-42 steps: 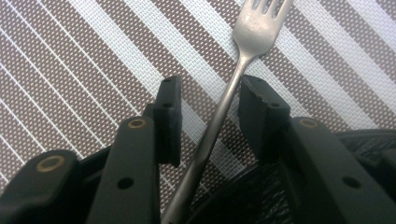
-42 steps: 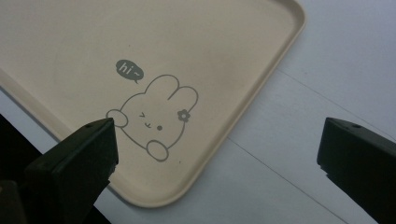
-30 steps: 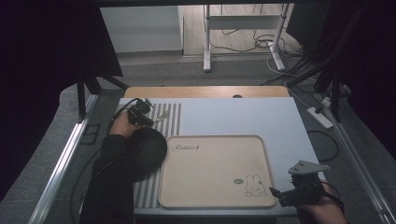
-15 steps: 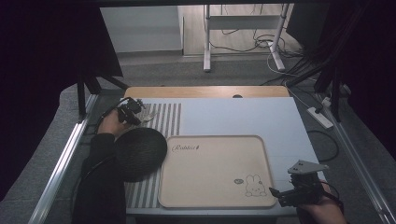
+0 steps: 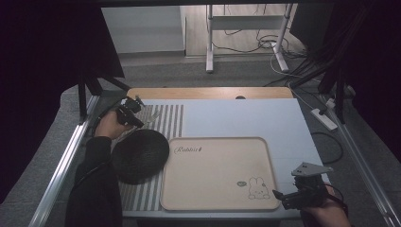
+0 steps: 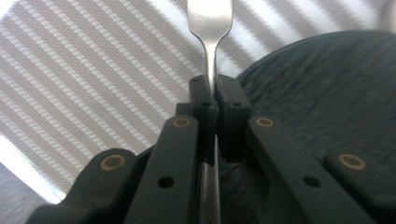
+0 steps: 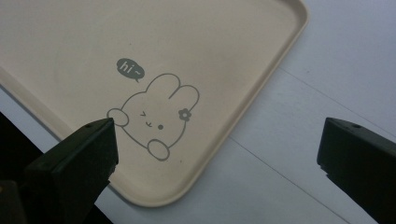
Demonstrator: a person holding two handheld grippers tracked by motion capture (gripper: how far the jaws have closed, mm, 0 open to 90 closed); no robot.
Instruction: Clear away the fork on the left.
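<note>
Beige tray, grey rabbit print

Silver utensil handle clamped upright in left gripper

table | on it: striped mat, beige tray, dark round plate

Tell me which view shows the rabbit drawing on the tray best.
The right gripper view: the rabbit drawing is large and sharp, its "hi~" bubble readable, between the open right gripper. The high view shows it small at the tray corner.
</note>
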